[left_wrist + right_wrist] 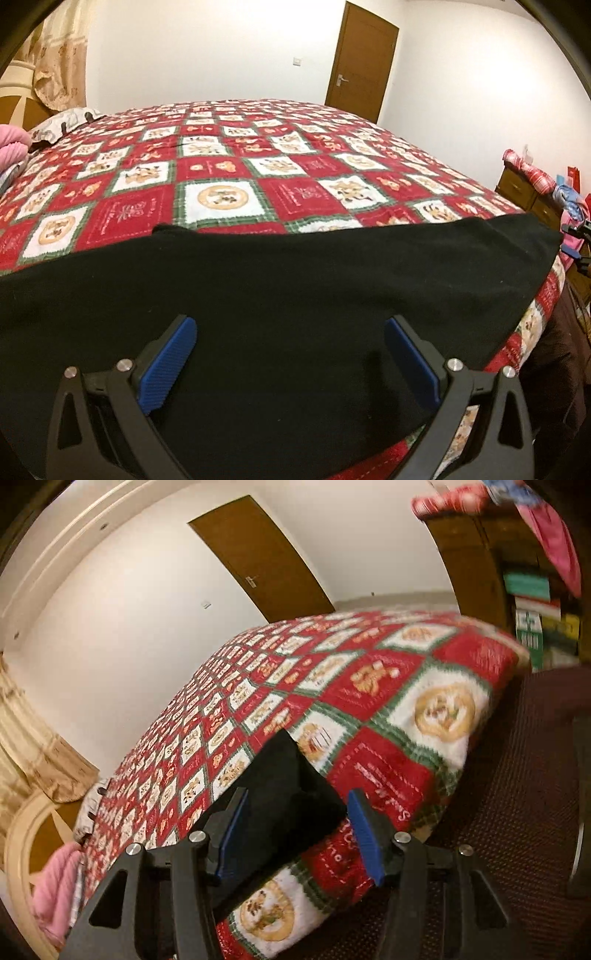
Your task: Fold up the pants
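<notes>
Pants (280, 295): black, laid flat on the bed (229, 166) along its near edge, long axis running parallel to that edge, left to right across the left wrist view. One end is seen close to the bed's near right corner, where the quilt drops away; the other end runs out of frame to the left, so the full length cannot be judged. A small bump is visible on the far edge of the fabric, left of centre. Left tongs (290, 354) are spread wide and hover directly over the middle of the garment, nothing between the blue pads (168, 365); contact with the cloth cannot be told. Right tongs (295, 830) are also spread apart, tilted, positioned at the near right corner of the bed, with the end of the pants (280, 797) lying between the pads (365, 834) but not pinched. The frame is motion-blurred there. Judgement: the right tongs are nearer to a graspable end, the left sits mid-length, so a fold along the long axis would likely be started from the right-hand end, carried toward the left. Risk: that end overhangs near the bed corner and could slip off.
</notes>
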The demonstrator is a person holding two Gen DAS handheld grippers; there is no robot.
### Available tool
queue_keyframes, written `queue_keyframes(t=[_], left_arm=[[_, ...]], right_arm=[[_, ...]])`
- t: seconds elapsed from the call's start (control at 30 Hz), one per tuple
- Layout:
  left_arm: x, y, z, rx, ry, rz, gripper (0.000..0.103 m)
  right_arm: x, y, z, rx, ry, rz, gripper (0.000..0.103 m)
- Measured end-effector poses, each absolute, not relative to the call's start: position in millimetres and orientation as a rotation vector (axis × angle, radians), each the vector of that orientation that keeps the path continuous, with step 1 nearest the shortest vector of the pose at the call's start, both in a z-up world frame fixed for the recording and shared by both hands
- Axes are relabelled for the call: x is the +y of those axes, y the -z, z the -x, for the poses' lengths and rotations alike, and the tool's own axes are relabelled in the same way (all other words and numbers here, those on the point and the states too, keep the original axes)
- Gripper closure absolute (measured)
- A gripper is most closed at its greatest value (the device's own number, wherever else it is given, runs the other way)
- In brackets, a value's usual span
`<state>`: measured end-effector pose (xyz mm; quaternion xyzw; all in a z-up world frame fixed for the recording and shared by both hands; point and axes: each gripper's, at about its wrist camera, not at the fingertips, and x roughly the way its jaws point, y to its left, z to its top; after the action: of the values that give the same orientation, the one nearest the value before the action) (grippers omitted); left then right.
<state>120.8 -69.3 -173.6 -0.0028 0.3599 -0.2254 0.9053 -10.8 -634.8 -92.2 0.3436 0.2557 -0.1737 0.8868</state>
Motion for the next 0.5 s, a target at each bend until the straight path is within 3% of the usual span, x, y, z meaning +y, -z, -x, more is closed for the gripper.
queue_keyframes(t=[0.5], left_arm=[[-67.1, 173.8, -119.7, 0.734, 0.472, 0.008, 0.000]], right_arm=[[-628.8, 107.5, 1.5, 0.449, 0.315, -0.741, 0.048]])
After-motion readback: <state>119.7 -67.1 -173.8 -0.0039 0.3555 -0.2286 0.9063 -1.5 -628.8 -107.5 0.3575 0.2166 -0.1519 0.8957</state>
